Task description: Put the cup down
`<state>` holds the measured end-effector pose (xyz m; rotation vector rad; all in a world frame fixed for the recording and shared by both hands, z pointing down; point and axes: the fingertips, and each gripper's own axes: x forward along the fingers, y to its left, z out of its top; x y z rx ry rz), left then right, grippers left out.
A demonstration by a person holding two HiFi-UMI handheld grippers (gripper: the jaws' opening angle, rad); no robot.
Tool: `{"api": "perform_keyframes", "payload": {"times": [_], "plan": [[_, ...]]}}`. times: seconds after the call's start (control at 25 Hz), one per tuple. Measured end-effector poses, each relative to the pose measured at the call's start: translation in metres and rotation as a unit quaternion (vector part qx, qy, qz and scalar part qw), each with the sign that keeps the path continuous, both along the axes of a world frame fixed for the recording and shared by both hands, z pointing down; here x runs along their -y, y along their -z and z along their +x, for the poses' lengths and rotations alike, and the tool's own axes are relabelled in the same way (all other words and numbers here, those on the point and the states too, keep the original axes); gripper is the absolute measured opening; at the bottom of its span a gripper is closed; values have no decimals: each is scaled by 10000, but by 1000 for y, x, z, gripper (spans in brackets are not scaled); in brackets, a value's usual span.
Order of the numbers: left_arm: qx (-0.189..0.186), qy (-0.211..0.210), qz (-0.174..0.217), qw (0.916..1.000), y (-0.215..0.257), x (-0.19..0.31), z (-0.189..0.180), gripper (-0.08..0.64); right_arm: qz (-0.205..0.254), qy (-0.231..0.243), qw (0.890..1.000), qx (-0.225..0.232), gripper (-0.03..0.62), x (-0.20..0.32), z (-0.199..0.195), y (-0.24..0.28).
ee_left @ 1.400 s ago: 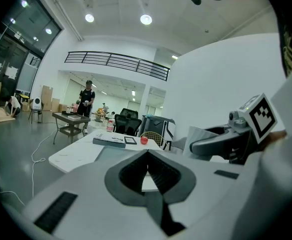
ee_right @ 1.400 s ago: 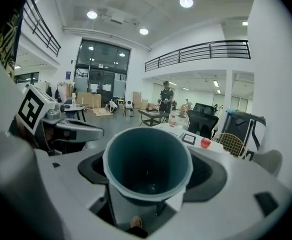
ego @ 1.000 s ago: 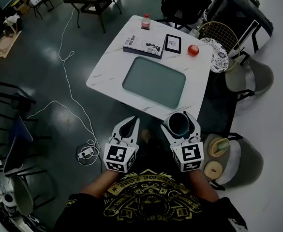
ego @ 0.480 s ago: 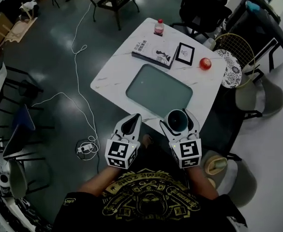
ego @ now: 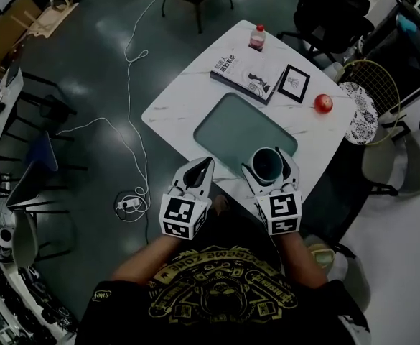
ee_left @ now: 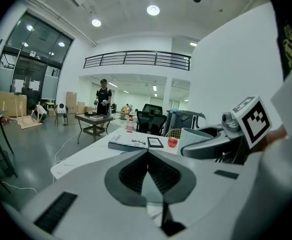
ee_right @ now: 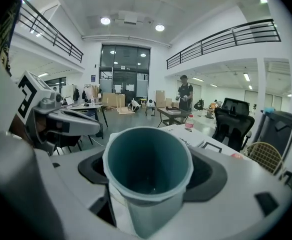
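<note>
1. The teal plastic cup (ee_right: 148,166) is clamped upright between the jaws of the right gripper (ego: 269,172), and its inside is seen empty.
2. It is held at the near edge of the white marble-patterned surface (ego: 175,105), beside the grey-green rectangular mat (ego: 237,126).
3. The jaws of the left gripper (ego: 204,165) are pressed together on nothing.
</note>
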<state>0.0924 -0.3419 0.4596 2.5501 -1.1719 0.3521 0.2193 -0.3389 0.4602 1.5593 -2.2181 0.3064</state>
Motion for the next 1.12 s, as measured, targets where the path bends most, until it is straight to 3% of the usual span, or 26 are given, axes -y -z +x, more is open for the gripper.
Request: {"api": "perform_keyframes", "payload": {"times": [0.36, 0.6, 1.12], "plan": [[236, 162, -266, 9992, -31, 16, 3, 11, -473, 180, 9987, 68, 388, 28, 6, -59], [421, 280, -359, 9981, -47, 31, 0, 11, -558, 170, 9983, 74, 388, 47, 7, -79], [415, 284, -530, 9973, -69, 53, 13, 11, -694, 143, 9975, -35, 388, 68, 17, -115]]}}
